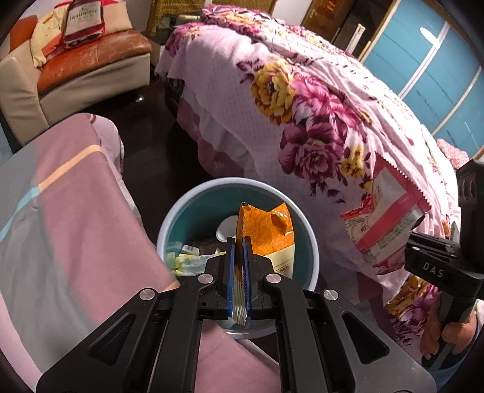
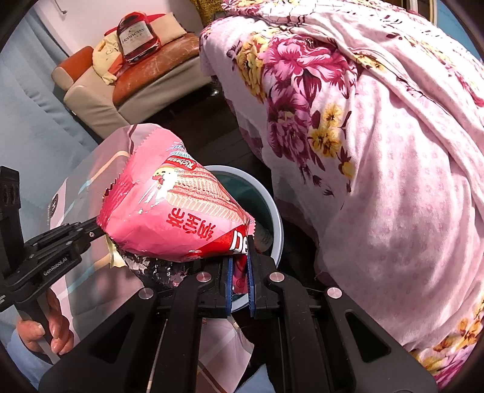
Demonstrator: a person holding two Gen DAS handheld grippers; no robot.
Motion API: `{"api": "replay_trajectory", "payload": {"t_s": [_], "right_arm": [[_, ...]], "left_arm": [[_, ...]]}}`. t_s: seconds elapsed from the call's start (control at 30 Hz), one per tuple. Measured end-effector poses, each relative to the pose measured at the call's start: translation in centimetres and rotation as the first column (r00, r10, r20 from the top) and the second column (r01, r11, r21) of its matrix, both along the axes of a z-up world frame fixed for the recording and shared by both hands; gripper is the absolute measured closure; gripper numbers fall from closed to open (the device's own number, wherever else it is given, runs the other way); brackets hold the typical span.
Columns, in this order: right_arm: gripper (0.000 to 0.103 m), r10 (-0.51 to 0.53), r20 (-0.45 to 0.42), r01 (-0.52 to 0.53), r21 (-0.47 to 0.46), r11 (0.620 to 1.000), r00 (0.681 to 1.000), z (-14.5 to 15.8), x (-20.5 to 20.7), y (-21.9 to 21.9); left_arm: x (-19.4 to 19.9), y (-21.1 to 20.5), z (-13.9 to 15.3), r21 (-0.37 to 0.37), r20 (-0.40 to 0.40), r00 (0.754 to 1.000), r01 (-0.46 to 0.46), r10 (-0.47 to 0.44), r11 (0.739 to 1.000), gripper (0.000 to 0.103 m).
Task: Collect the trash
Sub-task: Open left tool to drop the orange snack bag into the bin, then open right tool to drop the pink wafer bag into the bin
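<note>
My left gripper [image 1: 239, 241] is shut on an orange snack bag [image 1: 266, 232] and holds it over the open trash bin [image 1: 308, 241], a teal bin with a pale rim that holds several scraps. My right gripper [image 2: 240, 257] is shut on the corner of a pink wafer bag [image 2: 178, 214], held just left of the bin's rim [image 2: 276, 217]. In the left wrist view the pink bag [image 1: 384, 217] hangs at the right, in front of the bedspread, with the right gripper body [image 1: 438, 269] beside it. The left gripper body [image 2: 45, 251] shows at the left of the right wrist view.
A bed with a pink floral blanket [image 1: 302, 105] stands right of the bin. A pink and grey cloth [image 1: 69, 217] lies left of it. A sofa [image 1: 90, 63] with a Hennessy bottle cushion [image 1: 83, 21] stands at the back left. The floor [image 1: 151, 133] between is dark.
</note>
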State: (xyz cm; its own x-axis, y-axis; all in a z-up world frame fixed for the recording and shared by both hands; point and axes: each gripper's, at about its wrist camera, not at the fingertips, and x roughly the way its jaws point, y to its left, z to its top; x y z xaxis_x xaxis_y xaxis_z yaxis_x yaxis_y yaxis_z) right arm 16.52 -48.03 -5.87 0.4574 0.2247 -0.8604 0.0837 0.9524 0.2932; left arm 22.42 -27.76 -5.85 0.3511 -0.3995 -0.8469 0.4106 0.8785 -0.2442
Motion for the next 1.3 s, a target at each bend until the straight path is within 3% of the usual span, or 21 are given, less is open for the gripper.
{"api": "replay_trajectory", "payload": {"t_s": [0.07, 0.13, 0.17, 0.2, 0.27, 0.3, 0.57, 1.3], "right_arm": [[0.095, -0.003, -0.002, 0.003, -0.001, 1.000, 1.000, -0.1, 0.3, -0.1], [0.095, -0.004, -0.005, 0.004, -0.001, 1.000, 1.000, -0.2, 0.6, -0.1], [0.095, -0.004, -0.007, 0.004, -0.002, 1.000, 1.000, -0.3, 0.7, -0.1], [0.095, -0.003, -0.009, 0.003, -0.003, 1.000, 1.000, -0.3, 0.8, -0.1], [0.095, 0.000, -0.011, 0.000, -0.006, 1.000, 1.000, -0.3, 0.8, 0.2], [0.095, 0.002, -0.013, -0.002, -0.008, 1.000, 1.000, -0.4, 0.8, 0.3], [0.095, 0.027, -0.028, -0.027, -0.026, 0.999, 0.999, -0.4, 1.3, 1.8], [0.092, 0.097, -0.098, -0.106, -0.097, 0.990, 0.990, -1.1, 3.8, 6.8]], "left_arm": [[0.3, -0.2, -0.5, 0.007, -0.013, 1.000, 0.001, 0.000, 1.000, 0.095], [0.5, -0.1, -0.9, 0.010, -0.029, 1.000, -0.005, 0.005, 1.000, 0.088], [0.6, 0.0, -1.2, 0.014, -0.040, 0.999, -0.010, 0.010, 1.000, 0.069], [0.5, 0.2, -1.3, 0.018, -0.038, 0.999, -0.019, 0.020, 1.000, 0.041], [0.2, 0.6, -1.0, 0.032, 0.002, 0.999, -0.044, 0.044, 0.999, 0.017], [0.0, 0.9, -0.8, 0.041, 0.019, 0.999, -0.052, 0.051, 0.998, 0.015], [-0.8, 3.0, 0.0, 0.052, 0.016, 0.997, -0.077, 0.076, 0.996, 0.008], [-0.9, 8.6, -0.3, 0.063, 0.010, 0.989, -0.148, 0.148, 0.987, 0.007]]}}
